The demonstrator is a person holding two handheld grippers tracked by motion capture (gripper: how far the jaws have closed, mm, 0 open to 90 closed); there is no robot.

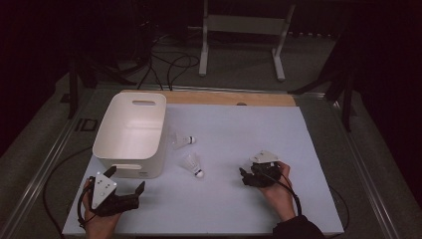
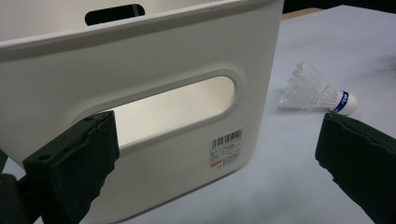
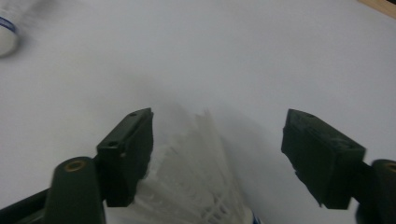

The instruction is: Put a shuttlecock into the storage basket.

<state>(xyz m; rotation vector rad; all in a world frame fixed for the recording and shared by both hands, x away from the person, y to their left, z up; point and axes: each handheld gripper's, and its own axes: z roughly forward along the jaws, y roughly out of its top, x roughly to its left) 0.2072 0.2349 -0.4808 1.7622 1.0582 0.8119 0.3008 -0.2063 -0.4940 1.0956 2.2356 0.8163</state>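
Note:
My right gripper [image 1: 245, 177] [image 3: 219, 119] is low over the white sheet at the right, jaws apart around a white feathered shuttlecock [image 3: 196, 168]. The feathers lie against its left jaw, and a gap stays before its right jaw. Two more shuttlecocks lie mid-table, one [image 1: 184, 140] beside the white bin [image 1: 161, 124] and one [image 1: 193, 164] nearer me, also seen as a shuttlecock [image 2: 313, 91] with a blue-banded cork. My left gripper [image 1: 127, 178] [image 2: 217, 130] is open at the front left, facing the bin's handle wall [image 2: 163, 56], with nothing between its jaws.
The white sheet [image 1: 249, 129] covers the table, with a wooden strip [image 1: 224, 97] along its far edge. Cables and a white metal stand [image 1: 244, 30] are on the floor beyond. A shuttlecock's cork [image 3: 5, 35] shows at the upper left of the right gripper view.

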